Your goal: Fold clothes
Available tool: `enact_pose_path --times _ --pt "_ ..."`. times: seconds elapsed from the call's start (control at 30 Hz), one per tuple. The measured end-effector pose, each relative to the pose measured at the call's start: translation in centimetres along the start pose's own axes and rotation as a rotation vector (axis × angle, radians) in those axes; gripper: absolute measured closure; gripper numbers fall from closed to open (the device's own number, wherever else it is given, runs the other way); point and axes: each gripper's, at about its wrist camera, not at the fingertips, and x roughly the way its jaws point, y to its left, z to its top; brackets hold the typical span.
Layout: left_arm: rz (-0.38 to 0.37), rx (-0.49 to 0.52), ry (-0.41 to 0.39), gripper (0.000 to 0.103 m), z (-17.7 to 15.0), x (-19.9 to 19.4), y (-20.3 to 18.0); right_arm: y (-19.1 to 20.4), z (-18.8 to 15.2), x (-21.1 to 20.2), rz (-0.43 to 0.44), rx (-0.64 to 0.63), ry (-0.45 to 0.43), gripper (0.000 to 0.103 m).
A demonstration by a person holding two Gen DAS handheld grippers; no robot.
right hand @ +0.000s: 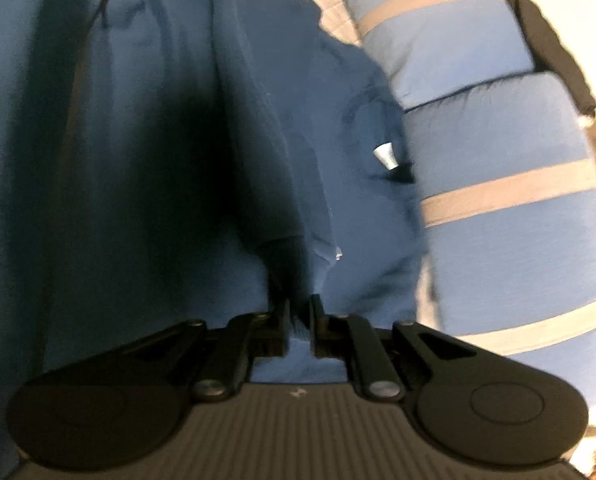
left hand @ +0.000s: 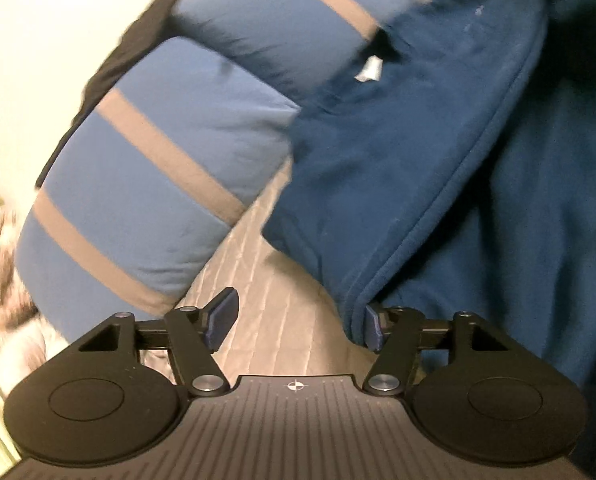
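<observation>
Pinching a bunched fold of the blue garment (right hand: 146,168), the right gripper (right hand: 299,322) is clenched on cloth. The left gripper (left hand: 296,326) stands released, one pad brushing the garment's hem beside the striped pillow (left hand: 146,184). Close the left on that hem, then lift both evenly.
</observation>
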Motion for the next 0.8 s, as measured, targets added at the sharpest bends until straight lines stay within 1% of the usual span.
enact_pose_path --times 0.03,0.07,0.1,0.13,0.17,0.2,0.23,0.27,0.37,0.43,0.53,0.6,0.73,0.8 --pt "0.01 0.027 0.003 0.041 -0.1 0.1 -0.4 0.1 -0.2 0.1 0.017 0.005 0.003 0.064" --pt "0.02 0.052 0.005 0.041 -0.2 0.2 -0.8 0.4 -0.4 0.3 0.024 0.009 0.003 0.061" --pt "0.019 0.045 -0.004 0.04 -0.3 -0.1 -0.7 0.6 -0.6 0.5 0.021 0.016 0.002 0.055" --pt "0.017 0.038 -0.013 0.038 -0.4 -0.3 -0.6 0.8 -0.9 0.8 0.015 0.028 0.0 0.046" --pt "0.016 0.031 -0.023 0.038 -0.6 -0.6 -0.5 0.8 -1.1 0.9 0.018 0.05 -0.008 0.04" --pt "0.015 0.024 -0.032 0.038 -0.7 -0.8 -0.3 0.7 -1.4 0.8 0.029 0.08 -0.022 0.031" --pt "0.014 0.017 -0.042 0.038 -0.8 -1.1 -0.2 0.5 -1.7 0.8 0.039 0.111 -0.036 0.027" --pt "0.011 0.009 -0.051 0.038 -0.9 -1.4 -0.1 0.3 -1.9 0.7 0.048 0.144 -0.048 0.026" --pt "-0.066 -0.071 -0.08 0.038 -1.2 -2.8 0.8 -0.7 -2.8 0.6 0.059 0.242 -0.077 0.023" --pt "-0.134 -0.154 -0.083 0.038 -1.7 -3.4 1.6 -1.3 -3.5 0.4 0.063 0.314 -0.103 0.022" --pt "-0.212 -0.272 -0.044 0.038 -2.4 -3.0 2.8 -1.9 -4.2 0.1 0.056 0.396 -0.129 0.02" --pt "-0.241 -0.34 -0.012 0.038 -2.8 -2.0 3.2 -2.3 -4.6 -0.1 0.039 0.434 -0.139 0.019" --pt "-0.304 -0.473 0.044 0.038 -3.2 -0.1 3.5 -2.5 -4.5 0.1 -0.035 0.448 -0.135 0.018" --pt "-0.344 -0.557 0.054 0.038 -3.4 0.7 3.7 -2.4 -4.4 0.2 -0.08 0.443 -0.128 0.016"
